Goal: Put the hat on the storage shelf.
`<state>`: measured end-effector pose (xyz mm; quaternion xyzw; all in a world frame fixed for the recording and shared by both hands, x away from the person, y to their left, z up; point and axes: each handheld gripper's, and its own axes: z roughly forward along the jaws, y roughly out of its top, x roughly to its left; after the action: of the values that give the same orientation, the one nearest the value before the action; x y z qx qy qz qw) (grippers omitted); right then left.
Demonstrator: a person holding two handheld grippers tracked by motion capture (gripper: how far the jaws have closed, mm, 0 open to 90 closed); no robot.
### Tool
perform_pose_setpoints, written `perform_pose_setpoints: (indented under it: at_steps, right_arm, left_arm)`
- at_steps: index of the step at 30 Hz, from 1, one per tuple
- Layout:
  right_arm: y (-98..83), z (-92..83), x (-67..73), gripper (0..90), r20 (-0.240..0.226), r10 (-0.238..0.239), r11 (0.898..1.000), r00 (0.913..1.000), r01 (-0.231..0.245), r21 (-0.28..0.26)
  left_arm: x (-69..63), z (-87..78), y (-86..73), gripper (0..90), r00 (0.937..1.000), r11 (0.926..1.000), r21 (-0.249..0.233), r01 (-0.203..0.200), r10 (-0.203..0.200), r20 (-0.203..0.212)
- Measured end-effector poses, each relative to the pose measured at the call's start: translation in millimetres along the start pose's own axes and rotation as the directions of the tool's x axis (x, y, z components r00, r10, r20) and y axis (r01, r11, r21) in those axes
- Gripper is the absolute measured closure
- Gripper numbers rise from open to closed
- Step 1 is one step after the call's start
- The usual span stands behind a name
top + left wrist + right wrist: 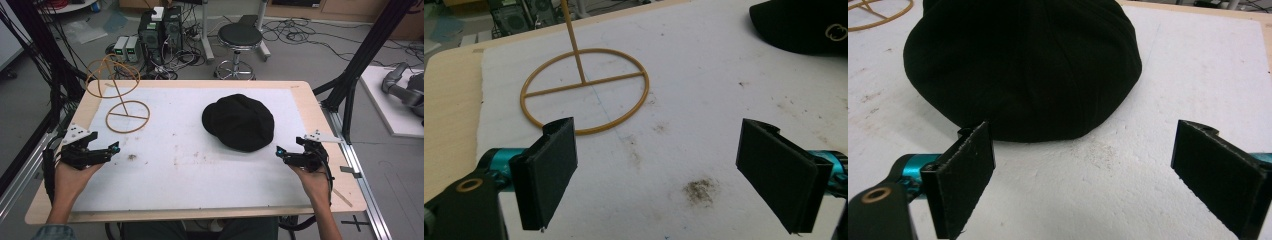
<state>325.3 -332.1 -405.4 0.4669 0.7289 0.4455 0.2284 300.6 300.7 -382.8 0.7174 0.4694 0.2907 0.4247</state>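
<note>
Two hand-held black grippers are shown: the left gripper (112,148) and the right gripper (281,151), each topped by a grey three-cornered plate and trailed by a black cable. Flat black rectangular fingers (551,172) are carried on teal metal mounts. A brass-ringed hole is seen in each black body. A denim-blue sleeve cuff (52,233) is worn.

Table (310,107): mat (190,165) on top. Cap (239,121) on mat, right of centre. Wire stand (125,112) on mat, far left. Left gripper (114,148) near left edge; right gripper (280,151) just before cap. Stool (240,37) behind table.
</note>
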Motion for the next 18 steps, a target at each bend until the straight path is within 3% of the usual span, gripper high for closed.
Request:
perform_pose_setpoints:
  at_steps: [12,18]
  right_arm:
    - [2.9,0.8,0.2,10.1,-0.012,0.006,1.000,0.9999,-0.006,-0.019]
    - [15.7,10.6,4.4,10.2,-0.030,-0.012,0.999,0.9995,0.011,-0.035]
  left_arm:
    - [1.2,-0.7,-0.4,17.0,0.9997,1.0000,0.001,0.009,-0.009,0.022]
    - [1.2,-1.8,-0.3,17.0,0.9997,0.9999,-0.002,0.011,-0.011,0.020]
